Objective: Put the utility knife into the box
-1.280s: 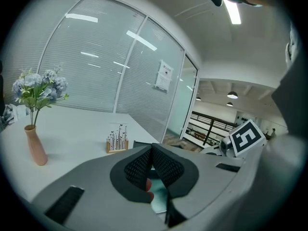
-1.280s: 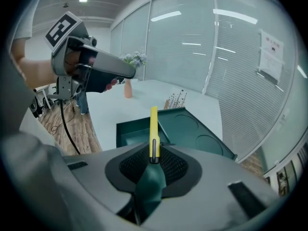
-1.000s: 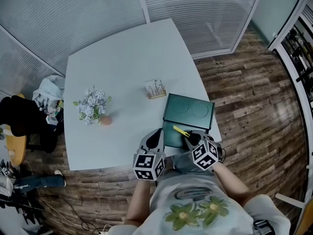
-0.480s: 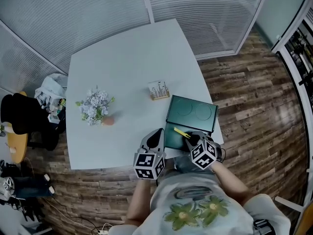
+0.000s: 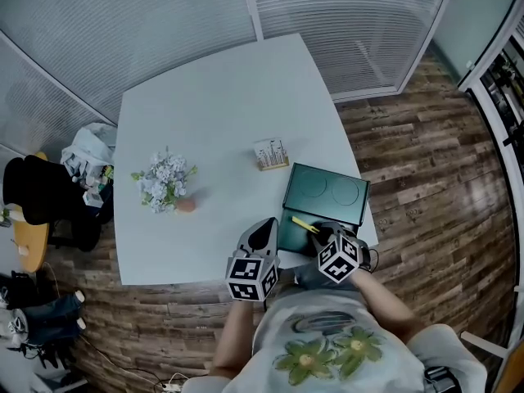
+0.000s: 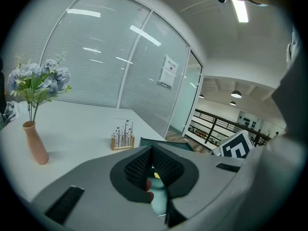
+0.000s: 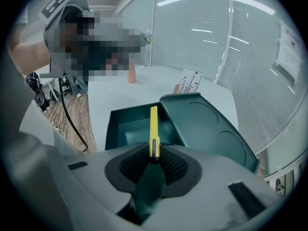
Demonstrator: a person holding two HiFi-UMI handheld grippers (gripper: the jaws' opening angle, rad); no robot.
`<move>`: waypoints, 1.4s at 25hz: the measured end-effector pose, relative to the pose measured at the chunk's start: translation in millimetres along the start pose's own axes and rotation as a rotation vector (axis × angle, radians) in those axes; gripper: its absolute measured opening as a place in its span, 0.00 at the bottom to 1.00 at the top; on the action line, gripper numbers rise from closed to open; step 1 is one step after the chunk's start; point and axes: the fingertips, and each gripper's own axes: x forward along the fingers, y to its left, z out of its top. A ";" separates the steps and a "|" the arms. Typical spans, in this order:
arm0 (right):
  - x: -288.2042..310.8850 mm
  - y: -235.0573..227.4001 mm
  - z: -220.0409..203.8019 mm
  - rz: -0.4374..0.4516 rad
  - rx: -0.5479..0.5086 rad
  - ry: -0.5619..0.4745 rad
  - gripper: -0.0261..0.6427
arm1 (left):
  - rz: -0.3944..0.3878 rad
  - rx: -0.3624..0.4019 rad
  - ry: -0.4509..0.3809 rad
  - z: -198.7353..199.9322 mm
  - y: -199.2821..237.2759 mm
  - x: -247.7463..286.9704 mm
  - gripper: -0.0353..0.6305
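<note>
Glass partitions with lowered blinds close off the far side of a white desk (image 5: 205, 97), which stands on a wood-plank floor. On it are a vase of pale flowers (image 5: 168, 182), a small wooden stand (image 5: 270, 154), and near the edge closest to me a dark green box (image 7: 126, 129) with its lid (image 7: 207, 129) swung open and lying flat behind it.

My right tongs (image 7: 154, 159) are pinching the yellow utility knife (image 7: 153, 126) by its near end. The knife points forward and hangs over the open box, its far tip above the inside of the box. I cannot tell whether it touches the bottom. My left tongs (image 6: 151, 150) are pressed together with nothing gripped, and sit just beside the box's left edge.

I judge the task mostly done: the knife is picked up and lined up over the opening. What is left is to lower it in, spread the right tongs and lift clear. Closing the lid is not asked for.
</note>
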 end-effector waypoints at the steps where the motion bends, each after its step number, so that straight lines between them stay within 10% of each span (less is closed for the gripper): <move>1: 1.8 0.0 0.0 0.002 -0.002 0.004 0.15 | 0.001 -0.002 0.002 -0.5 1.1 0.4 0.04; 35: 45.2 5.0 -12.8 0.044 -0.053 0.128 0.15 | 0.005 -0.041 0.030 -6.9 20.1 9.2 0.04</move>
